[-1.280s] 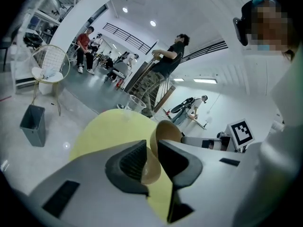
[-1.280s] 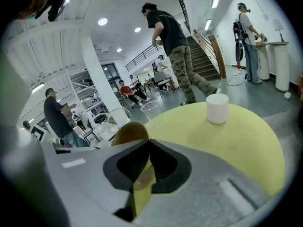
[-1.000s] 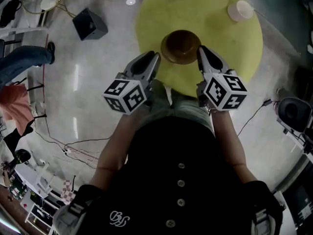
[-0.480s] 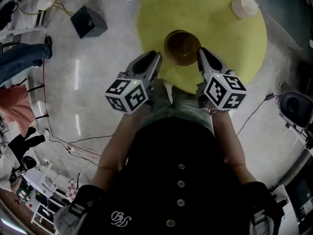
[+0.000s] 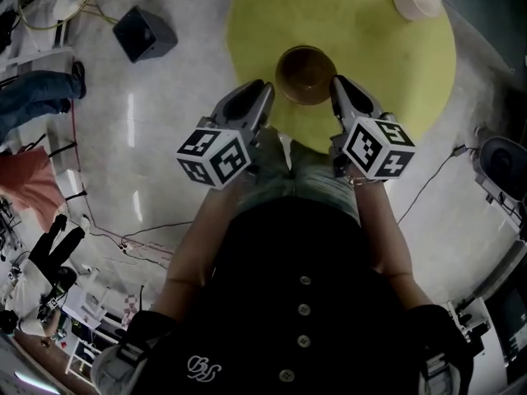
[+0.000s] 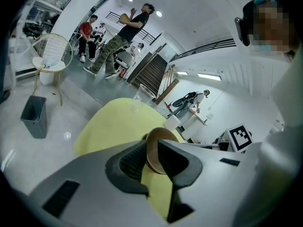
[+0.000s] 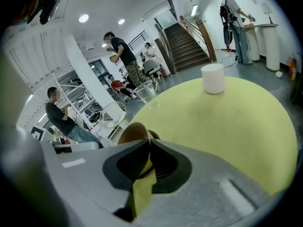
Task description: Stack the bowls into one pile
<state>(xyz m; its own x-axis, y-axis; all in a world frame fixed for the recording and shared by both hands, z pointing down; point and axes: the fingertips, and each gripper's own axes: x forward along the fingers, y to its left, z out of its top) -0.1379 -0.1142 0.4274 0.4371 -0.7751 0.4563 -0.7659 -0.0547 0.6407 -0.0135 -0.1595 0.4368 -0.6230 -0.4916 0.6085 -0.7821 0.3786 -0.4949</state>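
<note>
A brown bowl (image 5: 305,74) stands near the front edge of a round yellow table (image 5: 370,64). I cannot tell whether other bowls are nested in it. My left gripper (image 5: 262,89) sits just left of the bowl, apart from it. Its jaws stand a narrow gap apart, and the bowl's rim (image 6: 154,152) shows through that gap beyond my left gripper (image 6: 150,143). My right gripper (image 5: 338,83) flanks the bowl on the right. In the right gripper view the tips of my right gripper (image 7: 149,142) meet, with the bowl (image 7: 133,131) behind them.
A white cup (image 5: 416,1) stands at the table's far right. A clear glass (image 6: 140,94) sits at the far edge. On the floor to the left are a dark bin (image 5: 144,33) and a wire chair (image 6: 49,56). Several people stand around the room.
Both grippers keep flanking the bowl and have edged slightly forward toward it. The head camera has shifted a little, so the table sits higher in view.
</note>
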